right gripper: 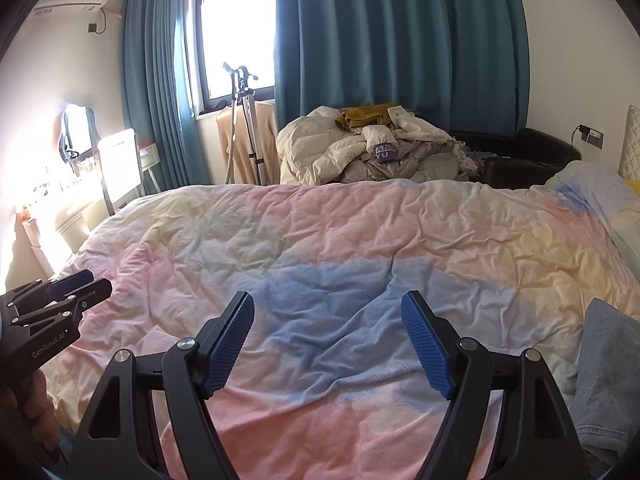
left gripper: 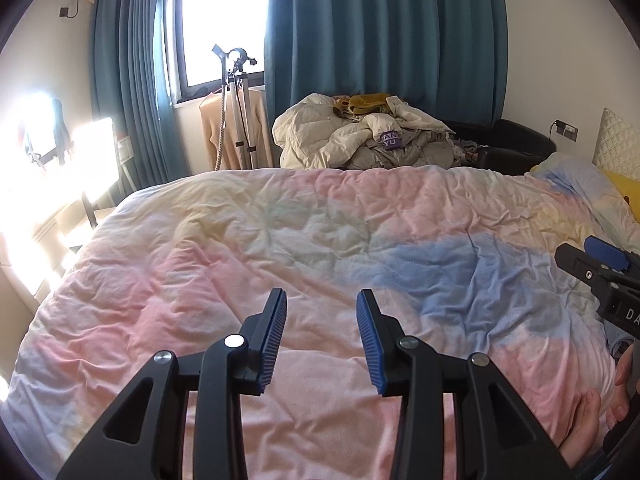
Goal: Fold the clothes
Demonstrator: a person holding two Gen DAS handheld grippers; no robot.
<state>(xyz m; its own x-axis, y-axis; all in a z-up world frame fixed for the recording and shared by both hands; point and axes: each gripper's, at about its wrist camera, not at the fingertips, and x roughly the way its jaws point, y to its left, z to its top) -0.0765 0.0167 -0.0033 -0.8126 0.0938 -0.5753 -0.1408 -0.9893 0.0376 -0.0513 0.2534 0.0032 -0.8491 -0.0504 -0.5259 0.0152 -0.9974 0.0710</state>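
The left gripper [left gripper: 322,308] hovered above the pastel duvet [left gripper: 280,232] near the bed's near edge, its blue-padded jaws parted with nothing between them. The right gripper [right gripper: 328,312] hung beside it over the blue patch of the same duvet, its jaws spread wider and likewise empty. Each gripper showed at the edge of the other's view, held by a hand [left gripper: 592,412] low at the near edge. A piece of blue-grey denim clothing [right gripper: 604,376] lay at the near right corner of the bed, just beside the right gripper and untouched by it. Beyond the far edge of the bed a heap of clothes and cream quilted bedding [left gripper: 360,136] was piled against the teal curtains [left gripper: 380,32], with a mustard garment on top. Left of the heap stood a garment steamer pole [left gripper: 238,108] with a peach top hanging from it, below the bright window [left gripper: 224,16]. A yellow pillow [left gripper: 624,188] lay at the far right corner.
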